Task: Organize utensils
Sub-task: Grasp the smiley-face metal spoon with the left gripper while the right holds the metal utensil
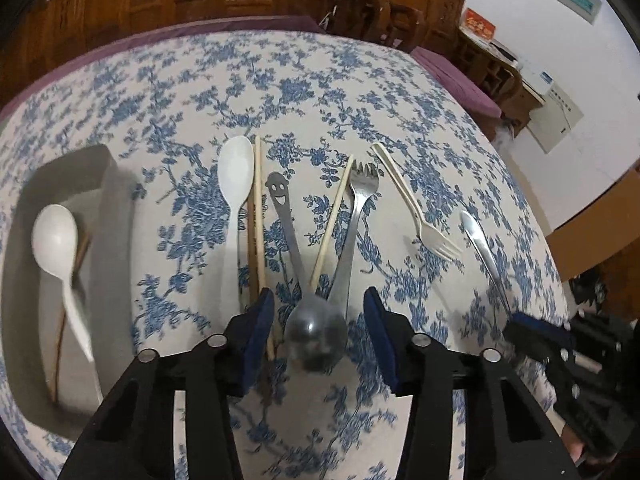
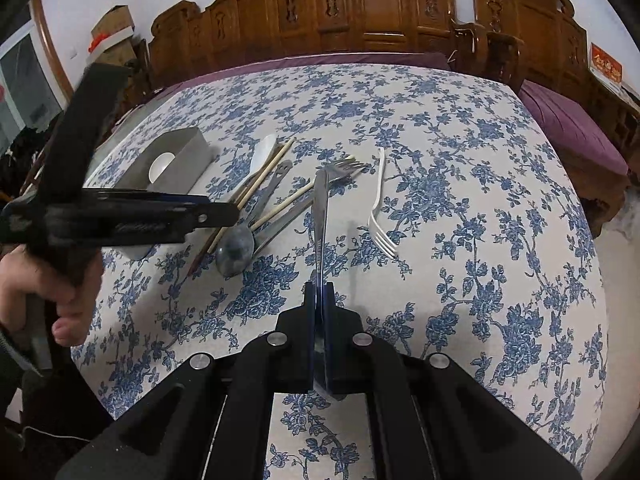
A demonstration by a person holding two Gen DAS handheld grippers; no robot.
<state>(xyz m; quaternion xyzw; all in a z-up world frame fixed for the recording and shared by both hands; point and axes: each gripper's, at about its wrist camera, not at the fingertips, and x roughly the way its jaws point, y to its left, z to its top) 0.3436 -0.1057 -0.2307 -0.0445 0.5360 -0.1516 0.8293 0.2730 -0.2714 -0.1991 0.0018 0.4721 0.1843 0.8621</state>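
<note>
The left tongs (image 1: 320,336) hang over the near end of the pile with their blue pads apart, the bowl of the metal spoon (image 1: 316,336) lying between the pads and touched by neither. That spoon has a smiling face cut into its handle, which runs away across the flowered cloth of the desk (image 1: 360,92). Beside it lie a white plastic spoon (image 1: 236,184), a pair of wooden chopsticks (image 1: 256,216) next to that spoon, one more chopstick (image 1: 332,220) crossing toward a metal fork (image 1: 356,216), and, farther right, a white plastic fork (image 1: 416,208). At the left edge stands a grey metal box (image 1: 116,208) holding another white spoon (image 1: 56,240) and what look like thin sticks. The right tongs (image 2: 319,292) are clamped on a shiny metal utensil (image 2: 320,216), held edge-on above the cloth and pointing away from the hand; whether it is a knife or a spoon I cannot tell. A hand (image 2: 52,280) grips the left tool's handle.
</note>
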